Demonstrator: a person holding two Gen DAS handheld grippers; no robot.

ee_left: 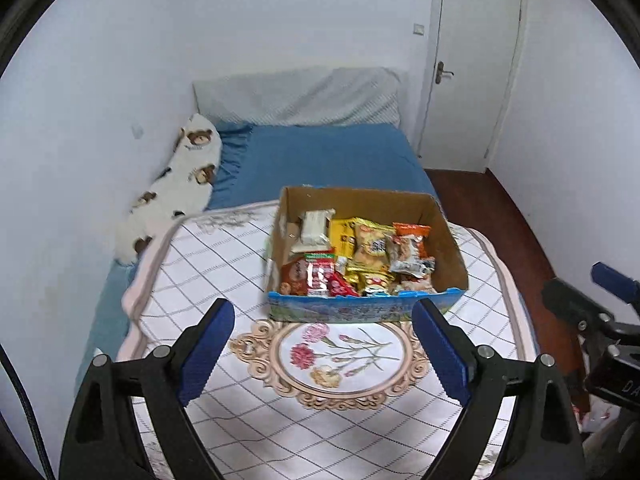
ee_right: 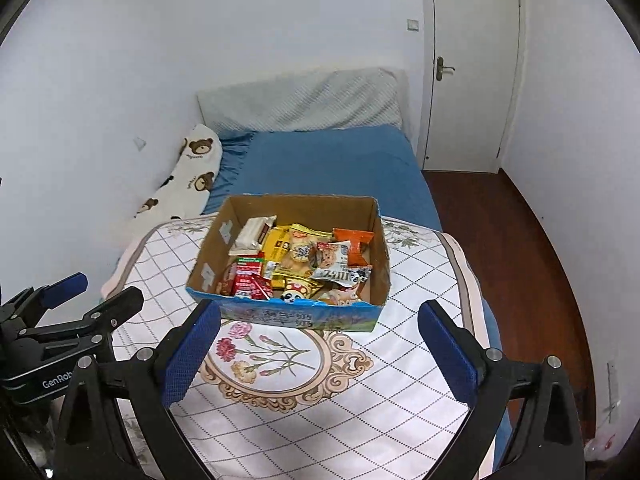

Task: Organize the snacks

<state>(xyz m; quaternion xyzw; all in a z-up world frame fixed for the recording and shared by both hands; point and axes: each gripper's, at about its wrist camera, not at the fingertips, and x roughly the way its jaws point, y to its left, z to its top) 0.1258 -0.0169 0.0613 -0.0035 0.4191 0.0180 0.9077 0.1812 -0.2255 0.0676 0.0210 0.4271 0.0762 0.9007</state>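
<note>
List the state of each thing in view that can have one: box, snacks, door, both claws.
Box: open-topped, upright on the quilt.
Snacks: all inside the box, piled loosely.
Door: shut.
Left claw: open, empty, short of the box.
Right claw: open, empty, short of the box.
Bear pillow: lying along the wall.

Open quilt (ee_left: pixel 248 420) before the snack-filled box (ee_left: pixel 360 312), bare on both sides, clear above.
</note>
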